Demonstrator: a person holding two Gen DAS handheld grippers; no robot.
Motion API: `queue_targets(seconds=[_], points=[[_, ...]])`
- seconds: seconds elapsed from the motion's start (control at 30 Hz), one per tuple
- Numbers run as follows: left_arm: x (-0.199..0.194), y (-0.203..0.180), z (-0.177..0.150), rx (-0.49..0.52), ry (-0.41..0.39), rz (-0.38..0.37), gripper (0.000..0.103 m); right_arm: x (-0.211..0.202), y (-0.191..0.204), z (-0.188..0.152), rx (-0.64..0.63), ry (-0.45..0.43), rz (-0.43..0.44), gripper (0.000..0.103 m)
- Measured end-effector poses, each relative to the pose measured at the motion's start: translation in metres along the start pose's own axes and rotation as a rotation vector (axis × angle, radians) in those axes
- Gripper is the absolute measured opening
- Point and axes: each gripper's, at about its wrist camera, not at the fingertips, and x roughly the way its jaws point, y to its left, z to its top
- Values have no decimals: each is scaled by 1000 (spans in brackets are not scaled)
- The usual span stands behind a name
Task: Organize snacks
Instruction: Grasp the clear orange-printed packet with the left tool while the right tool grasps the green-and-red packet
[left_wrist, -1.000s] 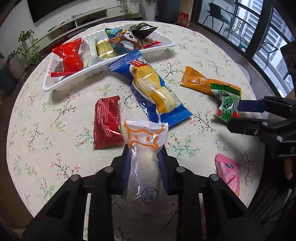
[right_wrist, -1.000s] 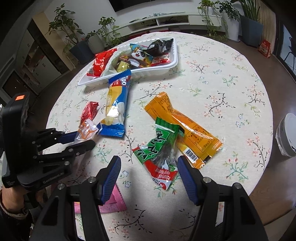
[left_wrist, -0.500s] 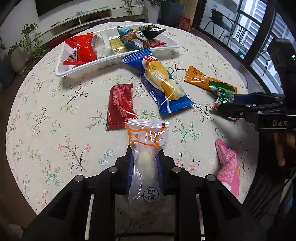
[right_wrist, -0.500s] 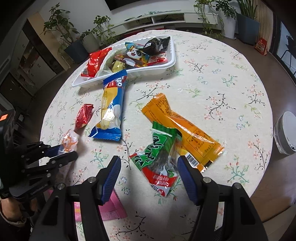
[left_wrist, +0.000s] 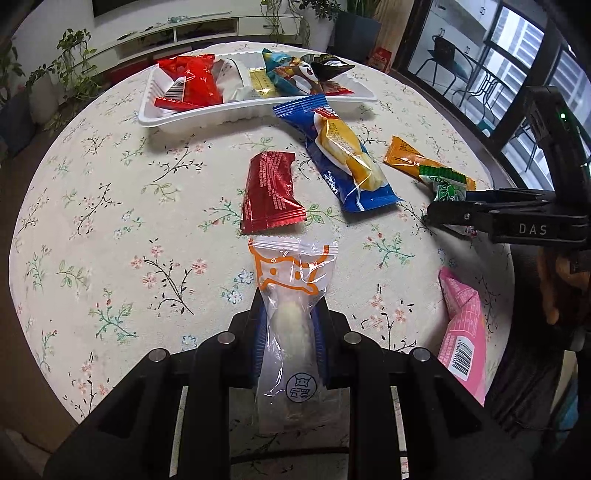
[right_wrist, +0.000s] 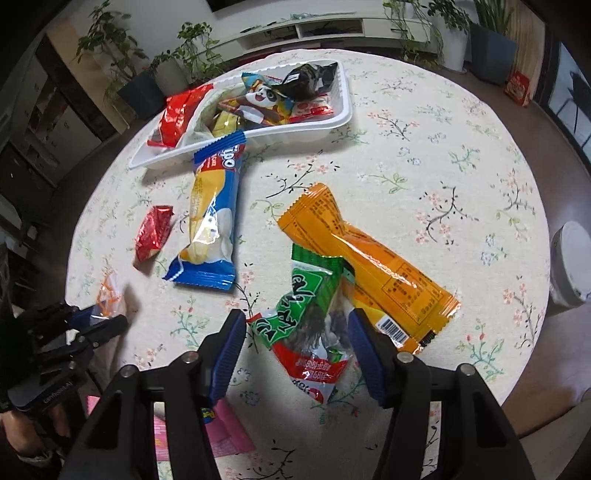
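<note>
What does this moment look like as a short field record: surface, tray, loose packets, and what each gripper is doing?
surface: round table with floral cloth
tray: white tray, already holding several snacks
loose packets: blue-yellow packet, dark red packet, orange packet, pink packet
left gripper: shut on clear packet with orange print
right gripper: jaws just closing, either side of green packet, pads not yet pressing
</note>
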Motion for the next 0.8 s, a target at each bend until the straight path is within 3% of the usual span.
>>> queue_targets(seconds=[0.37, 0.8], points=[[-4, 8, -1, -29, -20, -23, 20, -4, 6, -3, -38, -7, -1, 38], [-11, 22, -2, -92, -52, -89, 20, -21, 8, -5, -19, -45, 82, 34]])
